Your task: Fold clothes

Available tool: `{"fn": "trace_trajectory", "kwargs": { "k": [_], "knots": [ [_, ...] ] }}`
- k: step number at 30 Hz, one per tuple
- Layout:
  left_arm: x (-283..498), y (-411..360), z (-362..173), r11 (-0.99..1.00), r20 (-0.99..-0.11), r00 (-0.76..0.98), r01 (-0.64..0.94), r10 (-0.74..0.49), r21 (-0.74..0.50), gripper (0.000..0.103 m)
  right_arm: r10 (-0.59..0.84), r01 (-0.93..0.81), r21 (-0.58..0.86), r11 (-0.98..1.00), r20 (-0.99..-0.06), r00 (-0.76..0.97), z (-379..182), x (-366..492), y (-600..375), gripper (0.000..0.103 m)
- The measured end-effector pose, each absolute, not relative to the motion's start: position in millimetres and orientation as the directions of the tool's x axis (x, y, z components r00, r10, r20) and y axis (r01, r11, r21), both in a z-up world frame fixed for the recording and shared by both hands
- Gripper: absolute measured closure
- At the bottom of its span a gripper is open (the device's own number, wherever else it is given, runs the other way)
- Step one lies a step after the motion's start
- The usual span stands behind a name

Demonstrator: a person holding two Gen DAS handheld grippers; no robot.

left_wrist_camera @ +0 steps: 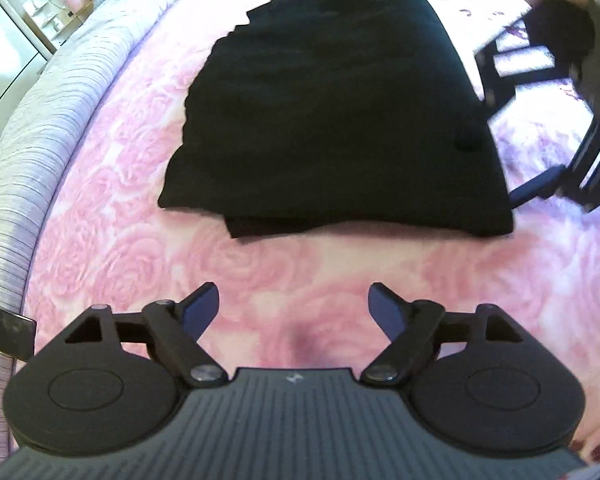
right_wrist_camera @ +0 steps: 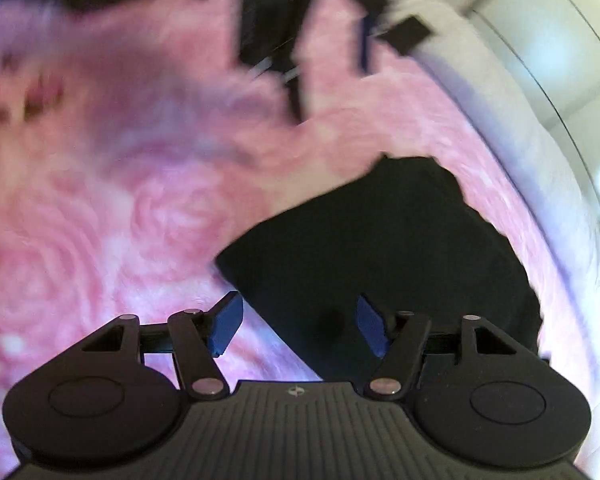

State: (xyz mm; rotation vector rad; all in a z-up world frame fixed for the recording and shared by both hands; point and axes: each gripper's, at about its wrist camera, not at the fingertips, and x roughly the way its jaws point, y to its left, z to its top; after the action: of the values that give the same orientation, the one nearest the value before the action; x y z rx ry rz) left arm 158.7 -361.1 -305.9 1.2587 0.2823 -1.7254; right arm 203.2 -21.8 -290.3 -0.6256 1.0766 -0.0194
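We see black garment [left_wrist_camera: 332, 112] folded flat on pink bedspread [left_wrist_camera: 112, 184], layers stacked (lower edge pokes out at near side). Left gripper [left_wrist_camera: 294, 308] jaws apart, empty, short of it. Right gripper [right_wrist_camera: 298, 326] jaws apart over garment corner, nothing clamped. We judge fold mostly done; maybe one more fold or tidy left.

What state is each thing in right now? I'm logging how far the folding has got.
Black garment: folded, lying flat on the bedspread, held by neither gripper.
Pink bedspread: spread flat under the garment.
Left gripper: open, nothing between its fingers.
Right gripper: open over the garment's edge, not clamped on it.
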Motion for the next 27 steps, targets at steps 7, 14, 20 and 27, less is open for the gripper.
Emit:
{"fn": "trace_trajectory", "kwargs": {
  "k": [7,14,20,27],
  "knots": [
    [148.7,-360.1,-328.6,-0.605,-0.767,-0.034,0.637,-0.641,0.478,0.006,-0.322,-0.172,-0.468,0.867,-0.788,0.524,-281.3,214.9,-36.1,0.087],
    [122.4,-395.7,-372.3,-0.592,-0.605,-0.067,0.318,-0.793,0.741,0.005,-0.341,-0.007,-0.41,0.912,-0.766,0.545,-224.8,210.5,-63.3,0.091],
    [127.5,-445.6,-386.2,-0.685,-0.686,-0.094,0.246,-0.721,0.686,0.073,-0.34,0.009,-0.4,0.916,-0.766,0.545,-221.9,208.4,-64.6,0.092],
    [142.2,-451.5,-381.1,-0.718,-0.71,-0.153,0.295,-0.687,0.631,0.079,-0.362,-0.051,-0.459,0.887,-0.759,0.541,-245.2,190.0,-43.4,0.045]
  ]
}}
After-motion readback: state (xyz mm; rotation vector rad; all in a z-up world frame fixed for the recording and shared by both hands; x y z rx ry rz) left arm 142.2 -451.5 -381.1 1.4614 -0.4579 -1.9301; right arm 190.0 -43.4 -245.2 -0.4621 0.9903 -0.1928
